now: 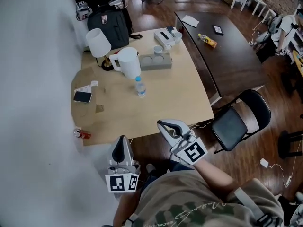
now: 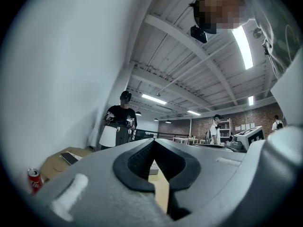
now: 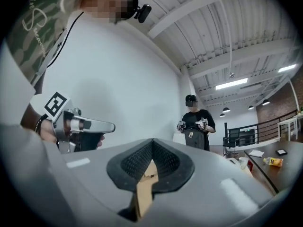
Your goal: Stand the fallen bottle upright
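A clear water bottle (image 1: pixel 140 86) with a blue cap stands upright near the middle of the light wooden table (image 1: pixel 165 98). A yellow bottle (image 1: pixel 207 40) lies on its side on the dark table (image 1: pixel 232 56) further back. My left gripper (image 1: pixel 121 139) hovers off the table's near edge, jaws shut and empty (image 2: pixel 154 141). To its right, my right gripper (image 1: pixel 162 123) reaches just over that edge, also shut with nothing in it (image 3: pixel 152 140). Both are well short of the water bottle. The left gripper (image 3: pixel 111 126) shows in the right gripper view.
On the light table stand a white pitcher (image 1: pixel 128 63), a lamp (image 1: pixel 98 42), a grey cup tray (image 1: pixel 155 60), a tissue box (image 1: pixel 164 37), a phone (image 1: pixel 83 97) and a red can (image 1: pixel 81 134) at the near left corner. A black folding chair (image 1: pixel 236 122) stands right. A person (image 3: pixel 195 124) stands beyond.
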`<action>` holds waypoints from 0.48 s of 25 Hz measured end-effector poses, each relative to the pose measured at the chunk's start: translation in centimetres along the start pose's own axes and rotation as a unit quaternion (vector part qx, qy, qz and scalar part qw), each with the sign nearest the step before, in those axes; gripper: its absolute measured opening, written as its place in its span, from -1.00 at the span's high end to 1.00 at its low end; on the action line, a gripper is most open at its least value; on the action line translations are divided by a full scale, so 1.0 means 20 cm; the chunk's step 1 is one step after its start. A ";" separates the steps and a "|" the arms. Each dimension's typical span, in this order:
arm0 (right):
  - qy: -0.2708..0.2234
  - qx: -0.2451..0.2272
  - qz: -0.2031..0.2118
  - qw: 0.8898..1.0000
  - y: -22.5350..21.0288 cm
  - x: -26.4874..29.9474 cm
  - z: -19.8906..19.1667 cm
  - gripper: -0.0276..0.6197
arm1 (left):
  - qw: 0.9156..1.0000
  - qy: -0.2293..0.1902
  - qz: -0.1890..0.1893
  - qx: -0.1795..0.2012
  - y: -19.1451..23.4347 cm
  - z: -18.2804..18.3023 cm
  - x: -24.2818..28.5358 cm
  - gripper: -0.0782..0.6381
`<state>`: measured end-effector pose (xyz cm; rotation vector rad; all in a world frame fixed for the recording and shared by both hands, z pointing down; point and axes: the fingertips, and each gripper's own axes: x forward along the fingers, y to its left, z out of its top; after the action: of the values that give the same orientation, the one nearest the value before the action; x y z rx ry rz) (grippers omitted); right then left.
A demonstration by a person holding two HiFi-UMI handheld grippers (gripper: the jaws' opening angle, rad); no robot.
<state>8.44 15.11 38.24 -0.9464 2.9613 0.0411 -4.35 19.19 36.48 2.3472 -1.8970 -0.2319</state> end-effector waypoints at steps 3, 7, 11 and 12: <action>0.010 0.000 -0.028 1.000 -0.03 0.01 -0.02 0.91 | 1.000 0.011 -0.006 -0.002 -0.01 -0.02 0.00 0.77; 0.005 -0.009 -0.045 0.999 -0.04 0.00 0.05 0.91 | 1.000 0.016 -0.011 -0.012 -0.05 -0.02 -0.02 0.77; 0.010 -0.012 -0.051 0.999 -0.01 -0.02 0.05 0.91 | 1.000 0.016 -0.020 -0.013 -0.08 -0.03 -0.04 0.77; 0.014 -0.014 -0.055 0.998 0.00 -0.03 0.05 0.91 | 1.000 0.017 -0.021 -0.013 -0.09 -0.03 -0.05 0.77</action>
<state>9.08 15.48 37.30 -1.1192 2.9354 0.0668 -2.76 20.48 36.73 2.3613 -1.8204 -0.2178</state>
